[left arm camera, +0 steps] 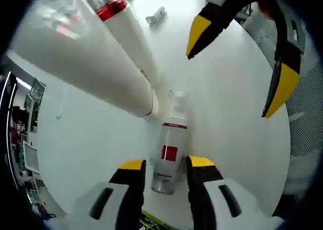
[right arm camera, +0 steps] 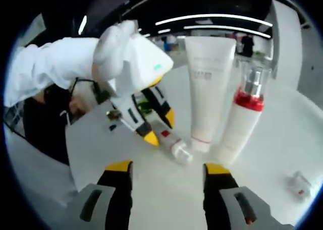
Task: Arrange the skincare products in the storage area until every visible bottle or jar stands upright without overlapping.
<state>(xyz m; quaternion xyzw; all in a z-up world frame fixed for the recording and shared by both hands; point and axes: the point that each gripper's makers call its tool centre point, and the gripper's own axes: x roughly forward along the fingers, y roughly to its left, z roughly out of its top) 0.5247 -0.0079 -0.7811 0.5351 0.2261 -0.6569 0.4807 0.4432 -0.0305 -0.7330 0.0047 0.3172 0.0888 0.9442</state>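
White round counter (right arm camera: 166,199), dim office behind. Small bottle (left arm camera: 169,157) lies flat beside upright tube (right arm camera: 207,89) and pump bottle (right arm camera: 242,114). Left gripper (left arm camera: 164,165) jaws straddle it, unclosed; right gripper (right arm camera: 166,169) open. Grip mid-body, tip upright clear of neighbours.

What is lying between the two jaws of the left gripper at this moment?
In the left gripper view, a small bottle with a red label and clear cap lies on the white table between the open jaws of the left gripper.
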